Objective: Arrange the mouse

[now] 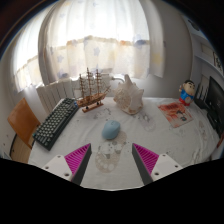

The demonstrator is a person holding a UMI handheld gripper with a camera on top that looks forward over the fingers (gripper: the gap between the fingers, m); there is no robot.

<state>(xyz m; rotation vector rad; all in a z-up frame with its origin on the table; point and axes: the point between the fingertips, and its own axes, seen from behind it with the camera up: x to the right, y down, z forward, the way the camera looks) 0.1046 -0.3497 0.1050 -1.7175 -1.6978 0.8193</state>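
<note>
Standing on a white surface (150,135) from left to right: a wooden chair (20,125) at the edge, a black keyboard (55,122), a model ship (91,92), a clear glass dish (128,97), a booklet (176,113) and a small figurine (187,92). The blue mouse (110,129) lies just ahead of the gripper (110,160), between keyboard and booklet. The fingers (77,157) are apart, holding nothing; a clear object (108,155) rests between them, untouched by either.
</note>
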